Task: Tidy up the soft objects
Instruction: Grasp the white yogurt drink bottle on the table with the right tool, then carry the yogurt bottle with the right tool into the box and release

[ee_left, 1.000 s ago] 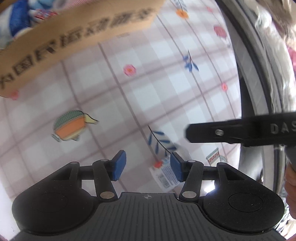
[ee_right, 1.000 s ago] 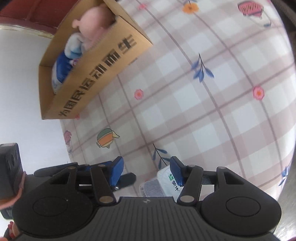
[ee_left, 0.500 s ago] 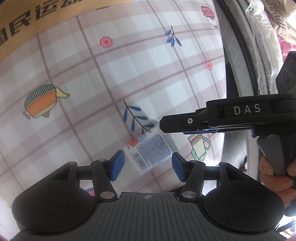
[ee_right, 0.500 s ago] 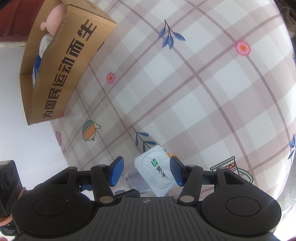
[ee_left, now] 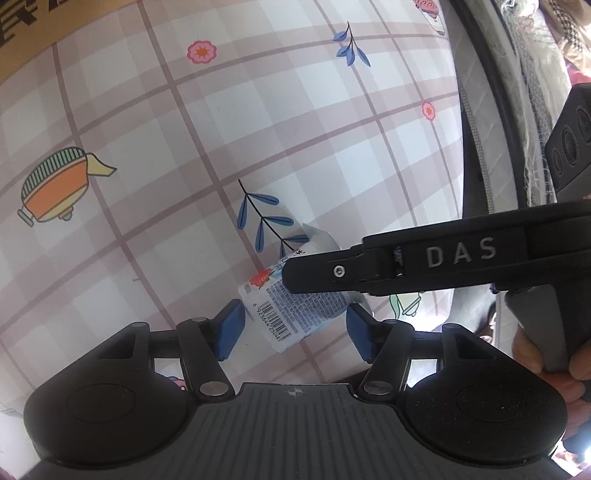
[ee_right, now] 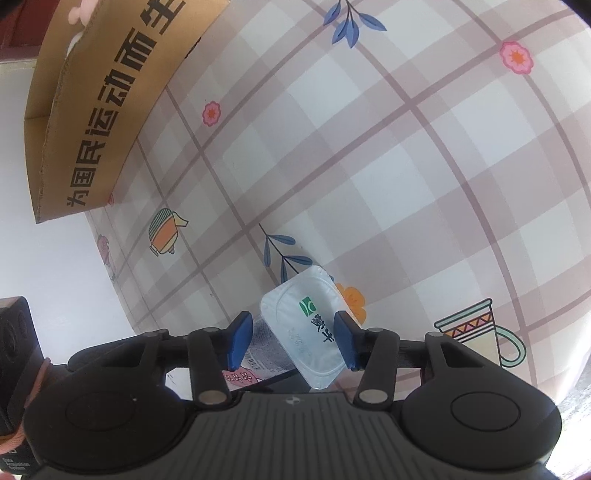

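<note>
Right wrist view: both grippers' fingers straddle the yogurt cup (ee_right: 306,328), seemingly not yet gripping.

You are working in what looks like a home, at a tabletop (ee_right: 424,155) covered with a checked pink-and-white cloth printed with little flowers, blue leaf sprigs, a teacup and a striped bowl. A used cardboard box (ee_right: 107,110) with bold printed characters sits at its far edge holding plush toys (ee_right: 79,9), and a white wall (ee_right: 48,266) lies just past the cloth's edge. Beyond the tabletop's other side you can see heaped, frayed fabrics (ee_left: 535,110).
</note>
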### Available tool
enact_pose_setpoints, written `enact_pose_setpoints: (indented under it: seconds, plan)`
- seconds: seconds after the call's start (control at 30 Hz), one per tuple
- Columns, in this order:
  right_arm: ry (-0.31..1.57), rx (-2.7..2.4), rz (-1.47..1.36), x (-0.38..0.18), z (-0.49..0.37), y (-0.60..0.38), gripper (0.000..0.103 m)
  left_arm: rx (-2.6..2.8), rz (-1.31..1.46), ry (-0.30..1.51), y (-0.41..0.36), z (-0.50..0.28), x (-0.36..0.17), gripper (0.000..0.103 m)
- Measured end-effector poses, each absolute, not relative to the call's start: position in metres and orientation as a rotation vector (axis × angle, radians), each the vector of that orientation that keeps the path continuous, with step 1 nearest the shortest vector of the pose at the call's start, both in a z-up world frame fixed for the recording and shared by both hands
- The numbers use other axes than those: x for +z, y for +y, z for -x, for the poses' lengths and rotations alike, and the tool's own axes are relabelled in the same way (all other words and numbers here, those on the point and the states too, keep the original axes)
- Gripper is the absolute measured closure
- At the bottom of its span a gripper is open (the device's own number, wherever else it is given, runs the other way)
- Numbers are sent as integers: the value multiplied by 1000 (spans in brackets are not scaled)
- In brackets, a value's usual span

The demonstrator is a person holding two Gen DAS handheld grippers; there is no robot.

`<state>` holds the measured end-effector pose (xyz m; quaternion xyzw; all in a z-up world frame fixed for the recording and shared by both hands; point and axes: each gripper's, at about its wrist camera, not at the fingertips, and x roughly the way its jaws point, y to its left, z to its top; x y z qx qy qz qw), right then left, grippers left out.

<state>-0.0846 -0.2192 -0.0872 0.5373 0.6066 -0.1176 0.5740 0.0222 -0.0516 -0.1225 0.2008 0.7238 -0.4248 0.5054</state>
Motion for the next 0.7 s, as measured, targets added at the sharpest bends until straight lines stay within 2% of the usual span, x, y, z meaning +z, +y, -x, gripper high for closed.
enact_pose_setpoints:
  seconds: [0.7]
  plan:
    - [1433, -253, -1211, -90, 77, -218, 55, -1005, -518, 1765, -63, -15, -131, 40]
